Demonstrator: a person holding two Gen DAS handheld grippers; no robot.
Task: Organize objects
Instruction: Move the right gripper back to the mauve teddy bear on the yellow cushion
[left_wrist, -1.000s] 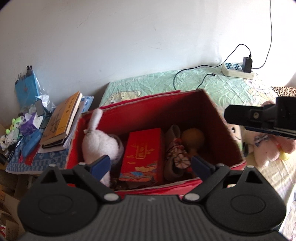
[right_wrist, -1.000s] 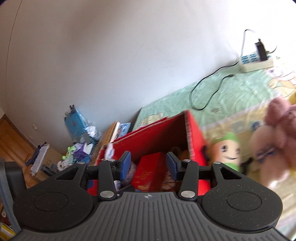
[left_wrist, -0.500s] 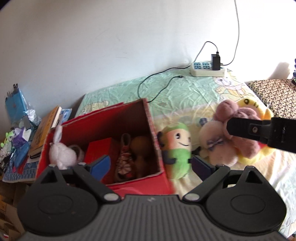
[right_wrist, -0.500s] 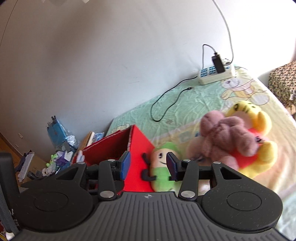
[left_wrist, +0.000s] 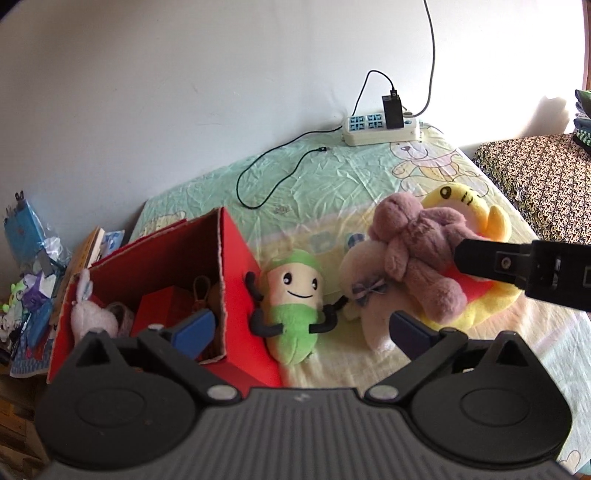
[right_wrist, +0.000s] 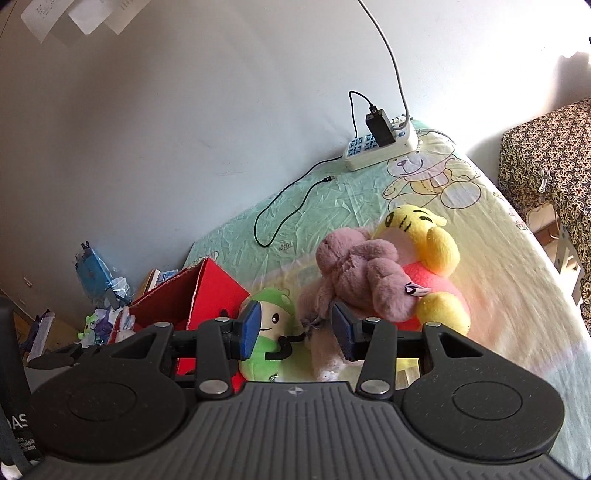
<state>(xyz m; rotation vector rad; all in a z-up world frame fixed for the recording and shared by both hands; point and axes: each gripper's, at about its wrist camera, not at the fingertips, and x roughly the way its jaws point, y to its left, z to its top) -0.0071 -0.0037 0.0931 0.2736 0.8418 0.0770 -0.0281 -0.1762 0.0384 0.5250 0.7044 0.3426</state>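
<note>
Swinging away from the red box (left_wrist: 236, 295), the left wrist view is now centred on the toys lying on the bed sheet (left_wrist: 332, 177), where a second ago the box interior filled the frame. The left gripper (left_wrist: 301, 326) is held above the green plush (left_wrist: 293, 306) with its jaws spread wide and nothing between them. The green plush is seen lying just beside the box wall, touching it, with the mauve plush (left_wrist: 413, 251) piled on the yellow bear (left_wrist: 476, 221) further right. A white rabbit toy (left_wrist: 90, 314) is already inside the box.

In the right wrist view the same turn is recorded: the box (right_wrist: 218, 291) has slid to the left edge and the toys are brought forward. The right gripper (right_wrist: 293, 330) is held with its jaws parted and empty, framing the green plush (right_wrist: 271, 328) and the edge of the mauve plush (right_wrist: 362, 280). The yellow bear (right_wrist: 428, 251) is partly covered by the mauve one.

The shift is judged to mean that the next toy is being chosen for the box, the green plush being the nearest candidate.
</note>
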